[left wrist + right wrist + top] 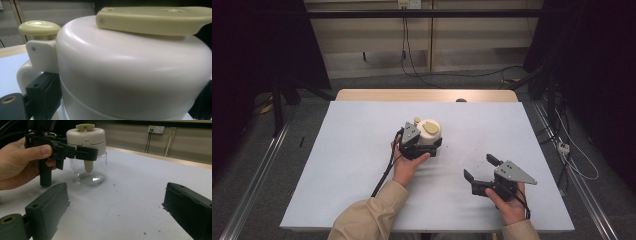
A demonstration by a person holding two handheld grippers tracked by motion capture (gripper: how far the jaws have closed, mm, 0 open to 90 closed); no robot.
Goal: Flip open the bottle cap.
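Jar (430, 134) near middle of white table (352, 160), just toward 12 o'clock from centre. Clear glass bottom, empty inside, with big cream lid (86, 135) on top. Flat yellow-green tab (152, 21) across lid top, and small round yellow-green knob (39, 27) at lid's 9 o'clock side in left gripper view.

Left gripper (421, 145) pressed up to jar from 6 o'clock side. Black jaws on both sides of jar, right where cream lid meets glass, seen well in right gripper view. Closed snug on jar, as far as can be told. Hand (20, 162) wrapped round gripper handle.

Right gripper (479, 167) well apart from jar, toward 4 o'clock on table. Jaws wide open, nothing between them, just bare table below.

How far along: jar grabbed and held steady, so first part looks done. Lid not off yet, sitting flat on glass. Still to do, most likely: bring right gripper over to lid or tab, grab it, then open or lift. Could slip if left hold is too loose on smooth side.
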